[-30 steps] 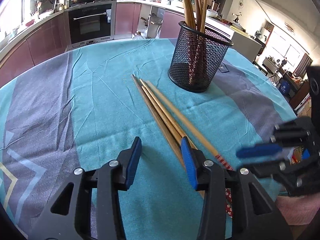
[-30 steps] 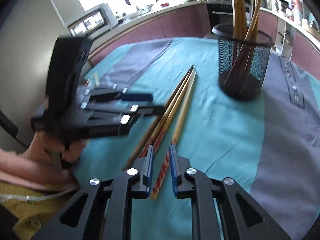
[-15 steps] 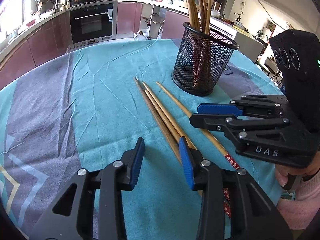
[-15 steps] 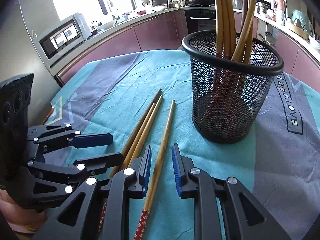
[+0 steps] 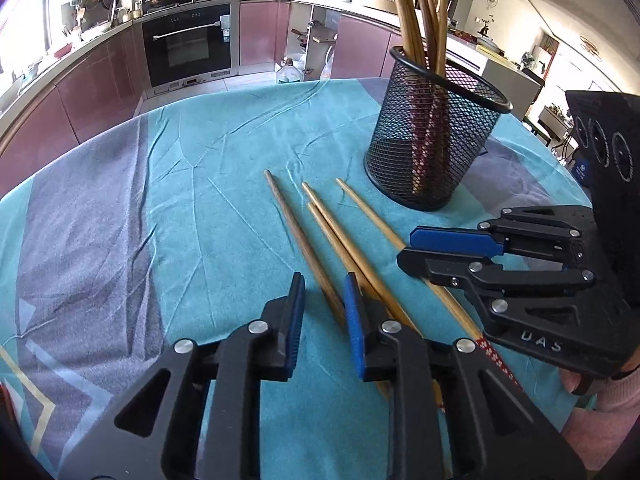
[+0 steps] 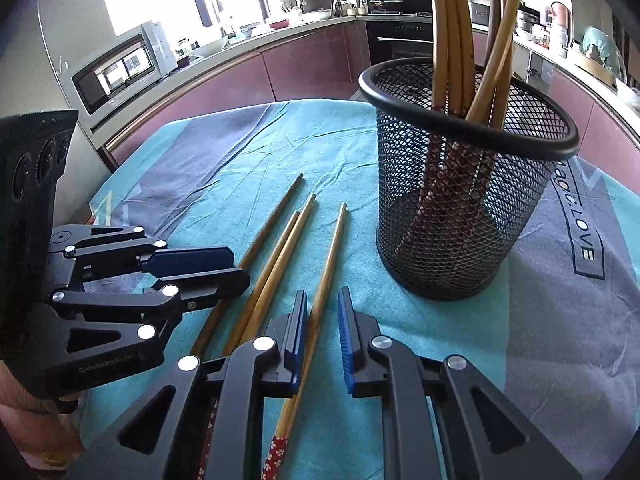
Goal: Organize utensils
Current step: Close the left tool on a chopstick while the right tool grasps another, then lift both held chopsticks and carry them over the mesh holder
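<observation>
- While several chopsticks already stand in the black mesh holder (image 6: 468,184) at the far right of the tabletop (image 5: 224,216), four more lie loose on the teal cloth near the person, so I'd judge the sorting partly done with those four left.
- Left tool (image 5: 322,312): its blue pads have just been closing, yet a gap remains; the darkest chopstick (image 5: 304,248) runs into that gap, and I see neither pad pressing it.
- Right tool (image 6: 322,334): its pads have narrowed around the rightmost chopstick (image 6: 326,280), the one with a red patterned handle. The stick sits against the left pad, with cloth showing on the other side, so it looks bracketed, not pinched.
- A pair of chopsticks (image 6: 276,264) lies between the two, touching each other, untouched by either tool.
- Only the right wrist view shows lettering printed on the grey band of cloth beside the holder, and a microwave at the far left.
- Only the left wrist view shows a pink sleeve (image 5: 600,412) behind the right tool.
</observation>
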### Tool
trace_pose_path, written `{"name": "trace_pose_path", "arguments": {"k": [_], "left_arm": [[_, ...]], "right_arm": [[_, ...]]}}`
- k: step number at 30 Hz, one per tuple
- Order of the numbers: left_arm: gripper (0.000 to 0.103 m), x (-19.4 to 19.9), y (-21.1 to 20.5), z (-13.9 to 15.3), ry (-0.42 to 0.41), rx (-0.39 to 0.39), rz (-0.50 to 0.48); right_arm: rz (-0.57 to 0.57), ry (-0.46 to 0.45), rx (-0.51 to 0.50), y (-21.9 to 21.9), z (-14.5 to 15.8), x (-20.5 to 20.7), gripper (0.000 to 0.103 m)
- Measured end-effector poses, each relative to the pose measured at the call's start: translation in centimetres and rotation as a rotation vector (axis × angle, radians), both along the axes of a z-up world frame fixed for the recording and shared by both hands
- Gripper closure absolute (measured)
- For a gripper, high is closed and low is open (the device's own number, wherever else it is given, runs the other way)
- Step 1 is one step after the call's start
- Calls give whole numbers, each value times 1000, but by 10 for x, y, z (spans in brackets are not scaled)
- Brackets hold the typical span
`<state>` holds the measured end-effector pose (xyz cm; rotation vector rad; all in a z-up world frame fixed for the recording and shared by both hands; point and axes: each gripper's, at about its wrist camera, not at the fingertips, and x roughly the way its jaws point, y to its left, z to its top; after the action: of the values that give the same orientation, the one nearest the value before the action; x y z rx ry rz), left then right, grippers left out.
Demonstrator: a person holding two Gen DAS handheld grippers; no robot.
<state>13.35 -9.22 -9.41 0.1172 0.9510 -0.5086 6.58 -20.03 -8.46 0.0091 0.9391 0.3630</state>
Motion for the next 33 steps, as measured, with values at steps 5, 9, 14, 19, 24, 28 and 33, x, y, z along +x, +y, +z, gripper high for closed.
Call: {"name": "trace_pose_path", "arguments": {"k": [5,9,14,19,24,28,33], "left_arm": [[86,11,-4,-1,-7,16,4],[89,11,-8,-2,-27,37,17],[92,6,-9,-1,-45,43,34],[95,-2,-9,1,-55,45,39],[95,-10,0,13,-76,22,53],[95,-17,9,27,-93,-19,54],[95,-27,17,49,-131,-67,53]], "right_arm": [[-3,-9,-12,4,0,4,90],[-5,-15,-15,5,0,4,92],[-17,-6,30,-1,-2,4,98],[-11,-11,66,-5,4,-2,98],[1,-33,110,-11,15,-11,98],[23,-65,144,-14,28,-22,98],[26,-108,166,-21,43,-34,98]]}}
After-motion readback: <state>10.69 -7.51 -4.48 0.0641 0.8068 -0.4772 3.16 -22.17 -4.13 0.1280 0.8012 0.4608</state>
